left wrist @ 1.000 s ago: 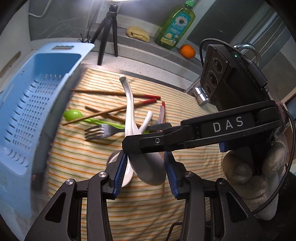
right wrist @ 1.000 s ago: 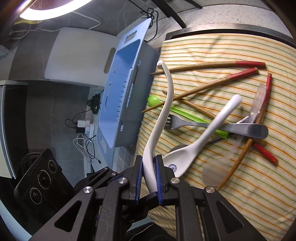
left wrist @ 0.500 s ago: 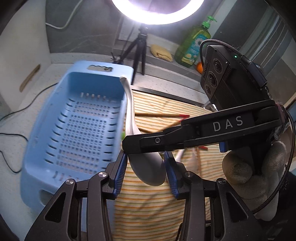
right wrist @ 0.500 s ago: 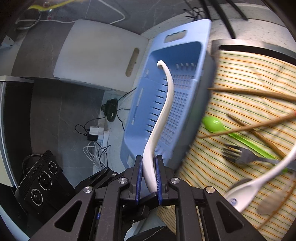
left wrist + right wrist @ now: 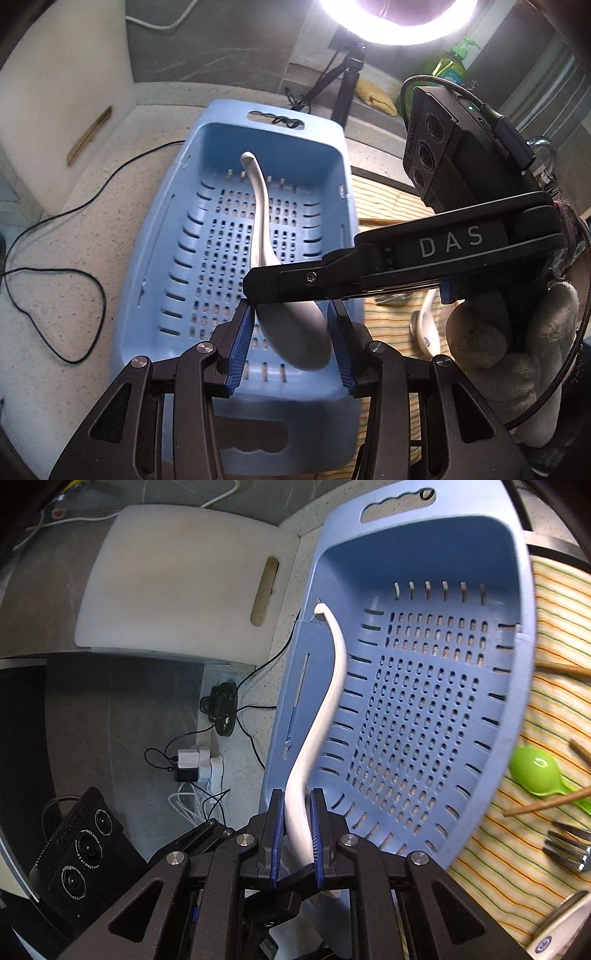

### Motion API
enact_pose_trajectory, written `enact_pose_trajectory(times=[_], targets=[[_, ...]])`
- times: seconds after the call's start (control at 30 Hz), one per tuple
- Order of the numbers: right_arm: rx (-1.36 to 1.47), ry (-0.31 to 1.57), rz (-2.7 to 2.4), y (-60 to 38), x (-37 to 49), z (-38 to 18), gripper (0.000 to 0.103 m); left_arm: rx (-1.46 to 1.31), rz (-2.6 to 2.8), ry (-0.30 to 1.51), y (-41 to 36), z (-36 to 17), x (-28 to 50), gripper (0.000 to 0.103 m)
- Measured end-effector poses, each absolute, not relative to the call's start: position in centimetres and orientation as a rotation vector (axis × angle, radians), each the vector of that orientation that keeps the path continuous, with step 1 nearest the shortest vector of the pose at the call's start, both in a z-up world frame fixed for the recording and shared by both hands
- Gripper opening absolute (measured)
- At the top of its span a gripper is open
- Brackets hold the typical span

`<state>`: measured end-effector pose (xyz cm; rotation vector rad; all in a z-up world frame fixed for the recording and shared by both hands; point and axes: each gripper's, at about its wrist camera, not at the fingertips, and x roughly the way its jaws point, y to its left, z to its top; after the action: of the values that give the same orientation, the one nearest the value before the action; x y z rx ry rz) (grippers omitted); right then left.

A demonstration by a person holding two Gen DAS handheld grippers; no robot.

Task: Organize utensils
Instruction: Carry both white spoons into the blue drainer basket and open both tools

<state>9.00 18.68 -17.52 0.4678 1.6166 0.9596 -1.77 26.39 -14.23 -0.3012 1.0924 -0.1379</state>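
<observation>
White letters "DAS" read clearly on the black arm of the right gripper (image 5: 255, 291), crossing the left wrist view; below them a gloved hand (image 5: 509, 343) grips its handle. On the camera block mounted on the left gripper, seen low left in the right wrist view, there is tiny lettering around the lenses, too small to read.

The right gripper (image 5: 298, 834) is clamped on the white ladle (image 5: 325, 709) just above the bowl, blue pads pressed against both sides of the neck. The ladle hangs over the blue basket (image 5: 325, 177): its handle reaches toward the basket's far wall and its bowl (image 5: 295, 332) sits over the near end. Whether it touches the slotted floor I cannot tell.

The left gripper (image 5: 291, 345) stands spread wide, its pads flanking the ladle's bowl with a gap on each side, gripping nothing.

The basket's floor is bare apart from the ladle, walls open all round. Right of the basket lies the striped cloth (image 5: 554, 602).

Only the right wrist view shows, right of the basket, a green spoon (image 5: 535, 771), brown chopsticks (image 5: 546, 805) and fork tines (image 5: 569, 849); left of it, a white cutting board (image 5: 177, 579) and a plug cluster (image 5: 195, 764). Only the left wrist view shows, beyond the basket, the ring light (image 5: 399, 26), tripod (image 5: 343, 88) and a green soap bottle (image 5: 454, 62).
</observation>
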Motion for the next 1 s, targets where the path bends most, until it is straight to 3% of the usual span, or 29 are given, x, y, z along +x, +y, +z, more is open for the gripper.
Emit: enact_pose_trajectory(times=[0.5,0.77,0.83,1.0], targets=[[0.457,1.661,0.909,21.8,9.1,-20.0,0.013,-0.308,-0.126,1.151,28.8,-16.4,-1.2,0.039],[0.394,1.611,0.909,21.8,8.7,-19.0,0.02,-0.288,-0.098,1.149,29.1,-16.4,-1.8,0.039],[0.381,1.587,0.912,21.6,8.7,-18.5,0.028,-0.286,-0.088,1.145,29.1,-16.2,-2.0,0.039],[0.343,1.533,0.932,20.7,8.3,-17.1,0.03,-0.274,-0.067,1.123,28.9,-15.3,-2.6,0.039]])
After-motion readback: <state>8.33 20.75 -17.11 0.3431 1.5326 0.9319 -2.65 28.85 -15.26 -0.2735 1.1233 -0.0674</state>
